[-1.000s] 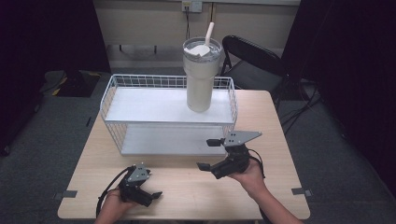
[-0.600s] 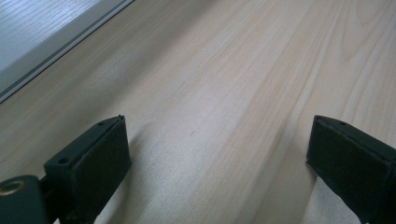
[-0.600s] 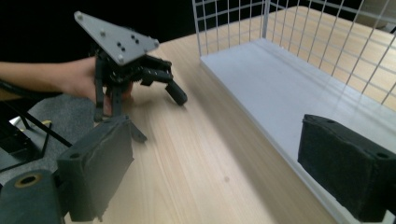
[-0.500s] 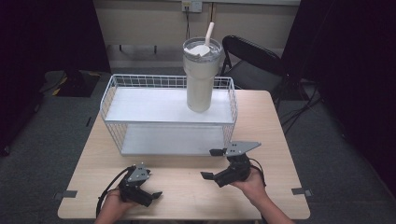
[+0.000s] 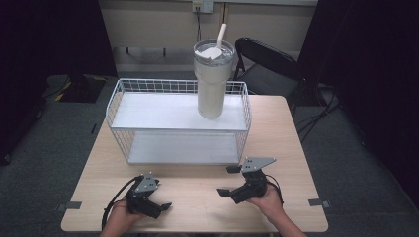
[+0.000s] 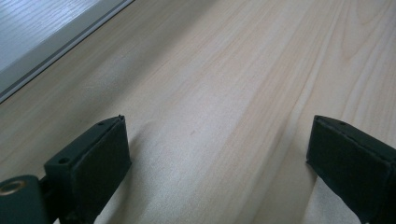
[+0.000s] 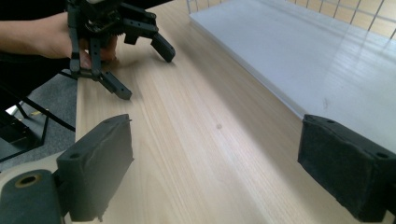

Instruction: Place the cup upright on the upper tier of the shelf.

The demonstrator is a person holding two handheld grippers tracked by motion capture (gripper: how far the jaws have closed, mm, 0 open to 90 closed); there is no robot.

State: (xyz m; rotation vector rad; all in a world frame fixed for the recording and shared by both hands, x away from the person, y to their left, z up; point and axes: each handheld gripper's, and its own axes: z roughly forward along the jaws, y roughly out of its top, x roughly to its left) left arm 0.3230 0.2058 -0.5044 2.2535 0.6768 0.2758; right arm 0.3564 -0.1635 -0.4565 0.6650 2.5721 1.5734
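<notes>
Left gripper (image 5: 160, 207), right gripper (image 5: 228, 180): jaws wide, empty, seemingly resting on table (image 5: 197, 187).

High view: the bottom edge cuts off both forearms, leaving the left hand (image 5: 120, 217) only partly in frame. The tumbler (image 5: 213, 79) hides part of the wire basket's (image 5: 114, 101) rear rim.

Left gripper view: the bottom and right edges crop the left gripper (image 6: 219, 163) at its jaws. The white panel (image 6: 42, 28) at top left is cut by the frame.

Right gripper view: the basket's white base (image 7: 317, 60) runs out of frame at top and right.
</notes>
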